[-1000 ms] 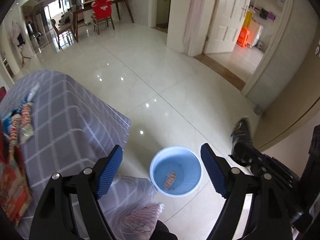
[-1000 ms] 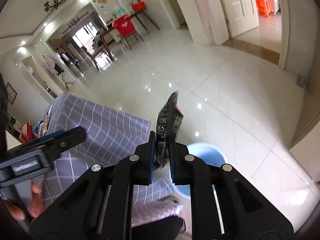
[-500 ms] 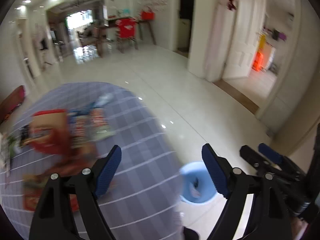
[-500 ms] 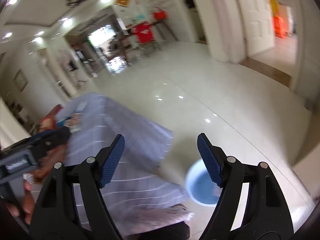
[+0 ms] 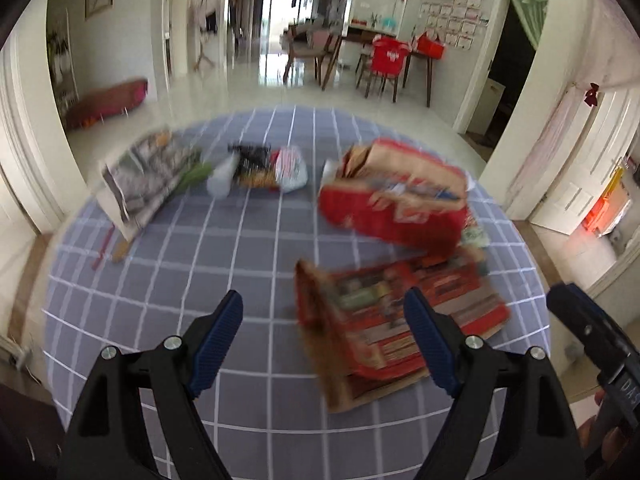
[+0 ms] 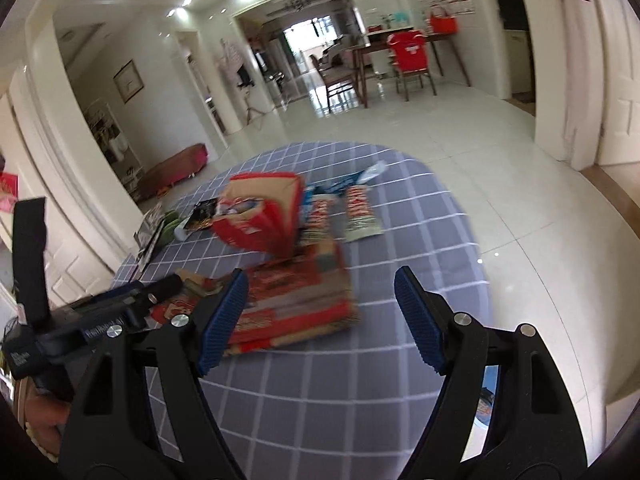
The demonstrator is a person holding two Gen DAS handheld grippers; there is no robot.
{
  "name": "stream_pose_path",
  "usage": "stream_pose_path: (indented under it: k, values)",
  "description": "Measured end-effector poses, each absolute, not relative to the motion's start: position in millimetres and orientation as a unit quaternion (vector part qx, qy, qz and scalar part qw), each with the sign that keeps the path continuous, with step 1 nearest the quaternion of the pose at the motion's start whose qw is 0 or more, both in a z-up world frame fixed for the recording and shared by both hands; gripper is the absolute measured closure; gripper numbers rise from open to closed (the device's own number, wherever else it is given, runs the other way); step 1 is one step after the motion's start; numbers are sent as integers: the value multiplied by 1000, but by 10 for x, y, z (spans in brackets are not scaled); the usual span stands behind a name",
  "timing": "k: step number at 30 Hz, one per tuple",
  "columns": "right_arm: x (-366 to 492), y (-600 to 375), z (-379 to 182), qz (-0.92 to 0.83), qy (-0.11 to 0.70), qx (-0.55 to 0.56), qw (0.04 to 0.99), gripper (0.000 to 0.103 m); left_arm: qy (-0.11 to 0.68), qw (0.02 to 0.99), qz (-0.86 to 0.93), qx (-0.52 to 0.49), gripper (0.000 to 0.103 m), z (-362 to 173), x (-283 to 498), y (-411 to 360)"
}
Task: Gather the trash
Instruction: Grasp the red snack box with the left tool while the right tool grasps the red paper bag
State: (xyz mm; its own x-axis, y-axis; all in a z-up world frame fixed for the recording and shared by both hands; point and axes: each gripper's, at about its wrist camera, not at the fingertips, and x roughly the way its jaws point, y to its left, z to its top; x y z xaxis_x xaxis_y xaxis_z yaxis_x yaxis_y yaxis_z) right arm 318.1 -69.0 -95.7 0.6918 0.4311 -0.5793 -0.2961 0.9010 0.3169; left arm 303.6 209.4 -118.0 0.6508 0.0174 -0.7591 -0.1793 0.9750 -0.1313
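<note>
A: How does the left gripper (image 5: 322,344) stand?
B: Its jaws are wide apart and hold nothing.
A: And the right gripper (image 6: 320,320)?
B: The same, spread wide, nothing between the fingers.

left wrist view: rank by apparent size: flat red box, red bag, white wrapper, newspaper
1. flat red box, though it is nearest the camera
2. red bag
3. newspaper
4. white wrapper

Motion blur makes all the edges rough.
</note>
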Motion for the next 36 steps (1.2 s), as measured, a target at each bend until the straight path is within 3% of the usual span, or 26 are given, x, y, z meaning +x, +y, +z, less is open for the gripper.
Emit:
stream_pose_path:
  k: [3,5,9,13,24,29,36]
  values:
    - [3303,-461,-993,201,345,84,913,28,432,894,40,-110,29,-1341,3098,2172]
    - [3344,-387,-1033,204,350,77,911,28,442,889,25,-116,53,-1392,3144,2174]
    - [3457,-250,-1047,207,356,69,909,28,449,884,1,-131,72,-1493,3234,2230]
    - [3626,-147,-1071,207,364,68,906,25,426,892,-26,-149,97,-1436,3254,2356]
    - [4150,93,-1231,230,400,91,882,24,401,908,14,-117,98,-1158,3159,2848]
    - [4167,163,-1232,236,393,75,886,35,402,908,16,-117,98,-1100,3135,2744]
    - [3879,-39,-1010,245,350,83,900,39,380,918,9,-109,98,-880,3035,2568]
